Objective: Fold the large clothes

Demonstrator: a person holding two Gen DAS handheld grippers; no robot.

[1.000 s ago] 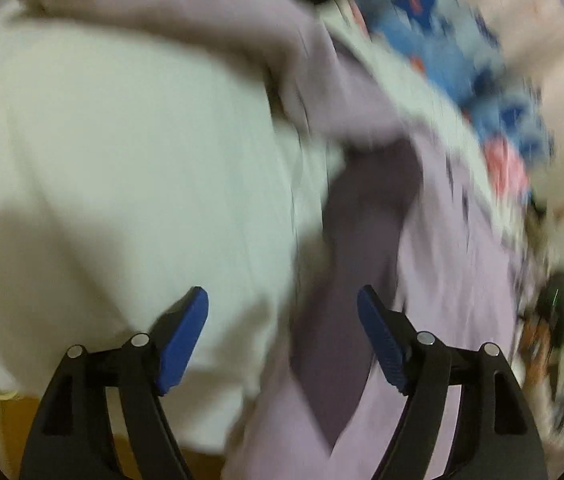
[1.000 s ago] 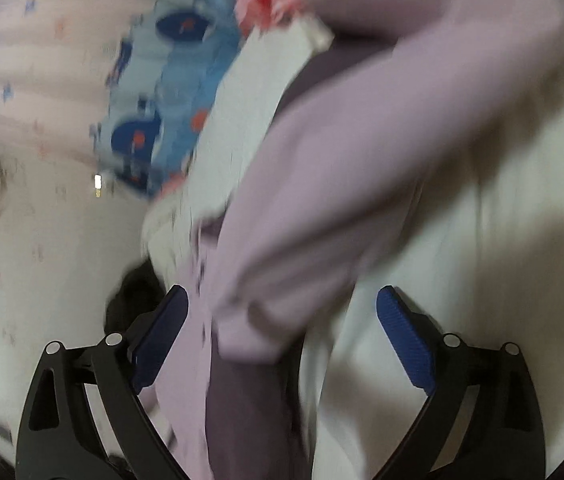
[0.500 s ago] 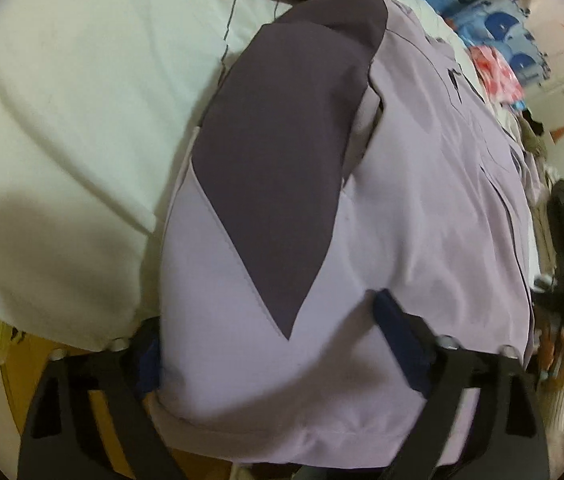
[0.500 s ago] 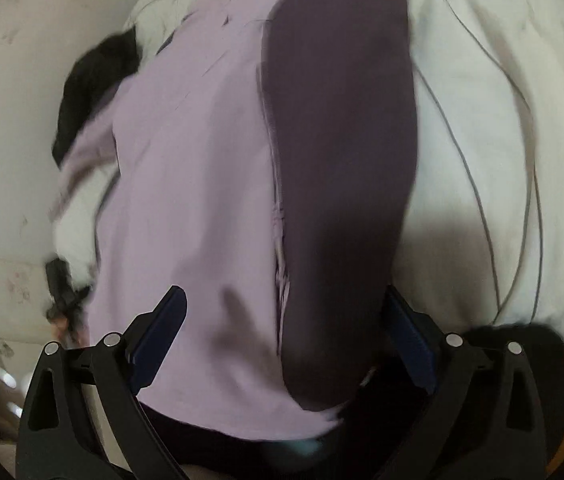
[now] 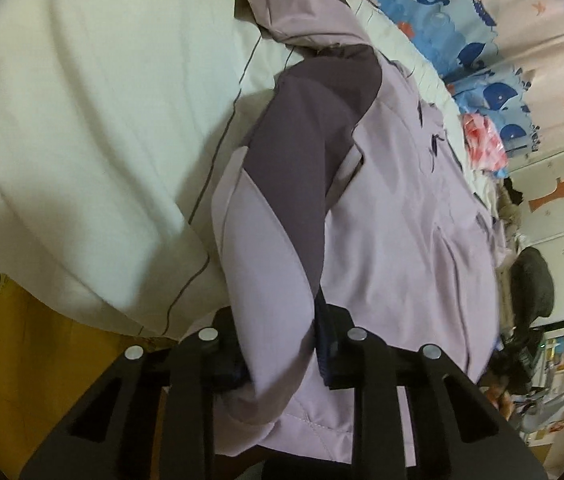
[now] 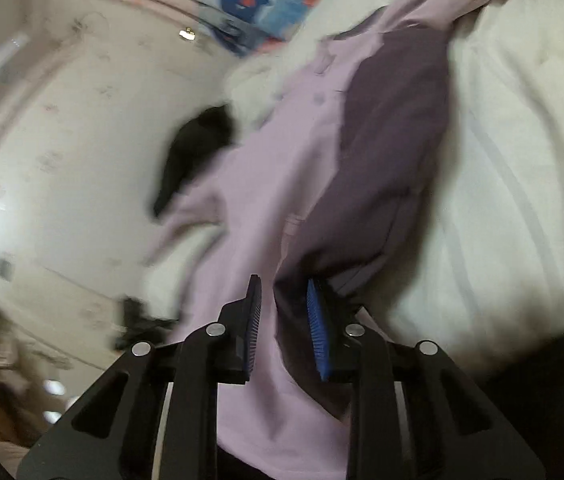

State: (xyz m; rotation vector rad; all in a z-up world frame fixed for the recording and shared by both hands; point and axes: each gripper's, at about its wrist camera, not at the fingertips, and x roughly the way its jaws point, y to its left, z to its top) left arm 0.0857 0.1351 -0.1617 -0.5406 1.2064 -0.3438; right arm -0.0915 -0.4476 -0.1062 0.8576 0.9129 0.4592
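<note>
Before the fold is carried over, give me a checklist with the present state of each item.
1. Left tongs closed on the lilac jacket, jaws having just closed: ok, fabric fills the gap.
2. Right tongs closed on the jacket, jaws having just closed: ok, cloth lies between the blue pads.
3. Both grips at the jacket's near edge: ok.
4. Jacket body flat on the white bedding: ok in the left view, the right view is too blurred to tell.
5. Far sleeve tucked in: cannot tell.
6. Landing area free of the black item: cannot tell.

A home bedroom — a bed [image 5: 81, 128] with pale bedding fills the left, whale-print curtains [image 5: 478, 52] hang upper right.
</note>
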